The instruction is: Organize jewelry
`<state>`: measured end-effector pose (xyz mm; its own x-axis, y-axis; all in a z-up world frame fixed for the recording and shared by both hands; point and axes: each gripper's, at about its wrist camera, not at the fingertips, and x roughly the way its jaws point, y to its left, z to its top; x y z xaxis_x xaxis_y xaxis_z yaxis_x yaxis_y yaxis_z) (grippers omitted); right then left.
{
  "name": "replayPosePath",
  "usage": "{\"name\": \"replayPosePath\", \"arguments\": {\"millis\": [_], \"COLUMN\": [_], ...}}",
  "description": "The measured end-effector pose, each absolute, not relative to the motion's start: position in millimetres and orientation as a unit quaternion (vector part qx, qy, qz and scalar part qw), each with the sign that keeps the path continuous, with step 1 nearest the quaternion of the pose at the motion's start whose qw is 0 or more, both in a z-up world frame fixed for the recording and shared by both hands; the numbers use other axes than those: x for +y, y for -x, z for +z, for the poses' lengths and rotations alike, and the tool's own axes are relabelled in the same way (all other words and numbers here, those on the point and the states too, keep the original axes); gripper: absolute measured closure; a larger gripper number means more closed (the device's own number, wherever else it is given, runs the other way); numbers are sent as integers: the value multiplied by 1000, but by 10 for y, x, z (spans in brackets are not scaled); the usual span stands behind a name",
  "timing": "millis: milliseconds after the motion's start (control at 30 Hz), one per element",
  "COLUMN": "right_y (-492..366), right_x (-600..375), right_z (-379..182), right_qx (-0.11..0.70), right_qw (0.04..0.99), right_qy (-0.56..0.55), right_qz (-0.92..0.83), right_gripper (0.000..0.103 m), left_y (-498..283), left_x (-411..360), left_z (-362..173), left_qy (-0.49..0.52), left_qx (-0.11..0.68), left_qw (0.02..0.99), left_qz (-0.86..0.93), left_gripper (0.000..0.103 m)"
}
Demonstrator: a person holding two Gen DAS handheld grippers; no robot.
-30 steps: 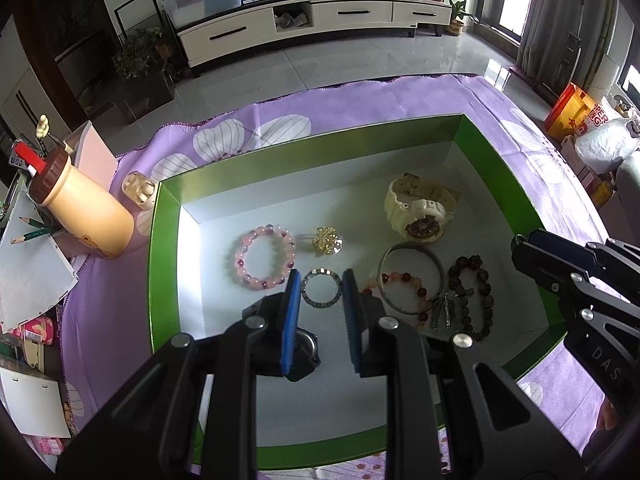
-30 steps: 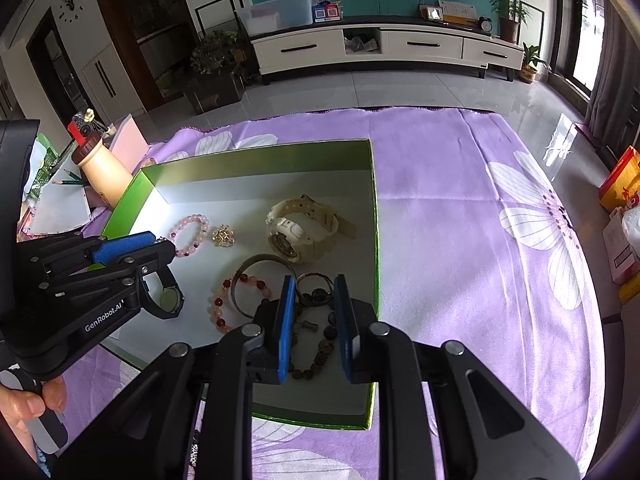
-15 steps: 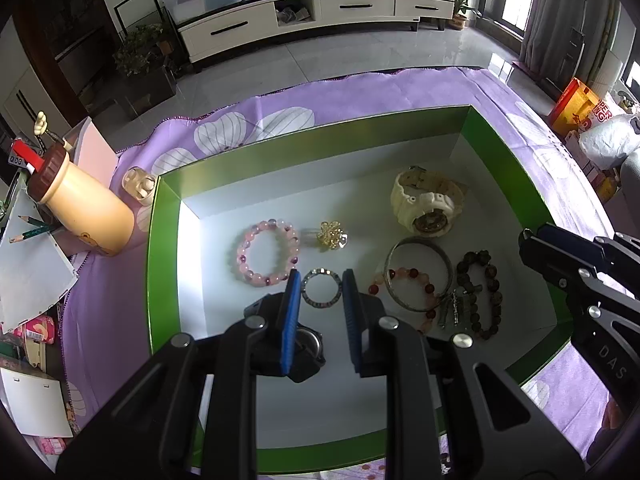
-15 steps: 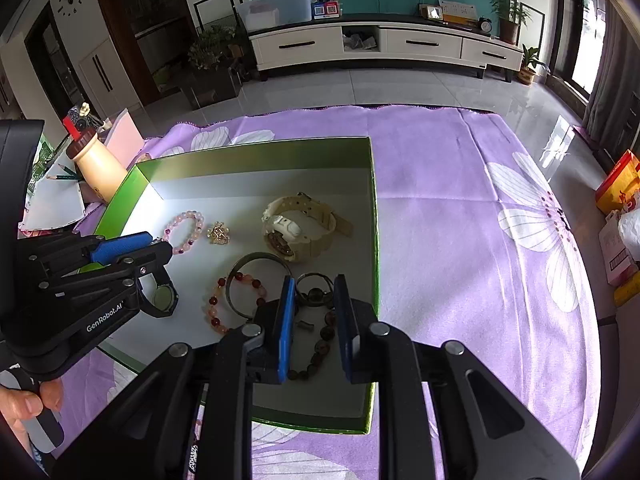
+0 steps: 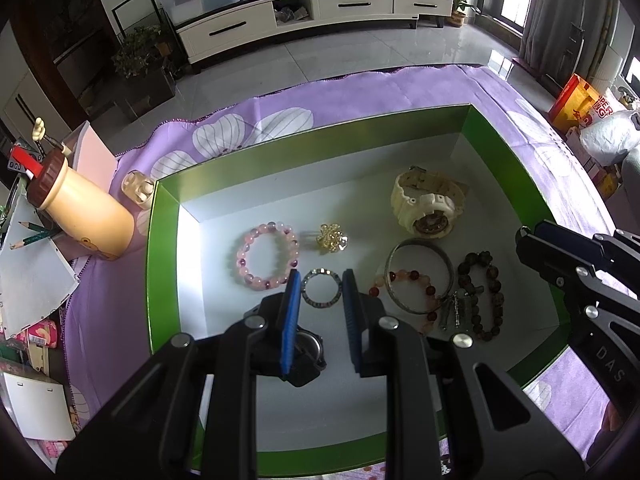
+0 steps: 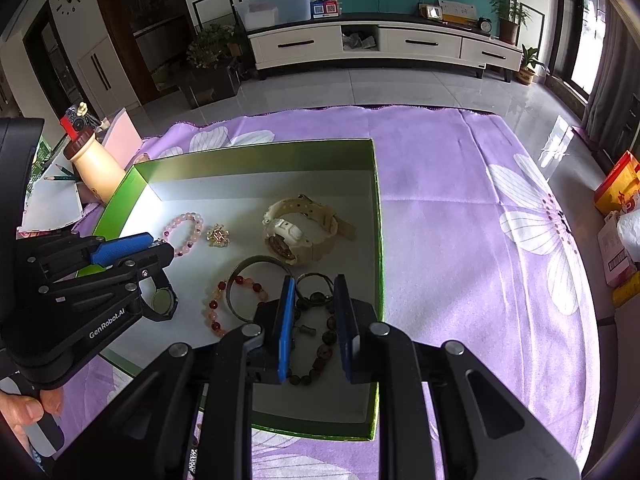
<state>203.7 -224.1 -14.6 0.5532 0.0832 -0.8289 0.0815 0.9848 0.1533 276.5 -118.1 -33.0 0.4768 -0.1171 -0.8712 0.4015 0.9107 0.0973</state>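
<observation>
A green box [image 5: 160, 264] with a white floor holds the jewelry: a pink bead bracelet [image 5: 267, 257], a gold brooch [image 5: 332, 238], a cream watch [image 5: 426, 208], a small stone-set ring [image 5: 320, 306], a metal bangle [image 5: 448, 264], a red bead bracelet [image 5: 400, 278] and a dark bead bracelet [image 5: 496, 284]. My left gripper [image 5: 321, 280] hovers over the ring, its blue pads a little apart with nothing pinched. A black watch [image 5: 310, 350] lies on the floor under its left finger. Over the dark bead bracelet [image 6: 320, 356] my right gripper [image 6: 314, 282] hangs open and empty.
The box sits on a purple flowered cloth [image 6: 460, 200]. Left of it stand a cream bottle-shaped pen holder [image 5: 80, 216], a small cream case [image 5: 138, 190], papers and pencils. A hand [image 6: 24, 412] holds the left gripper's handle. A tiled floor and a TV cabinet lie beyond.
</observation>
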Motion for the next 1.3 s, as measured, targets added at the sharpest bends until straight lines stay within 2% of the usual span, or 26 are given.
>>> {"name": "replayPosePath", "arguments": {"millis": [1300], "right_y": [-2084], "right_x": [-2203], "right_z": [-200], "right_qx": [483], "right_qw": [872], "right_qy": [-74], "right_qz": [-2], "right_gripper": [84], "left_y": [-2806], "left_x": [-1180], "left_z": [-389], "left_qy": [-153], "left_qx": [497], "left_qw": [841], "left_qz": [-149], "left_gripper": [82]}}
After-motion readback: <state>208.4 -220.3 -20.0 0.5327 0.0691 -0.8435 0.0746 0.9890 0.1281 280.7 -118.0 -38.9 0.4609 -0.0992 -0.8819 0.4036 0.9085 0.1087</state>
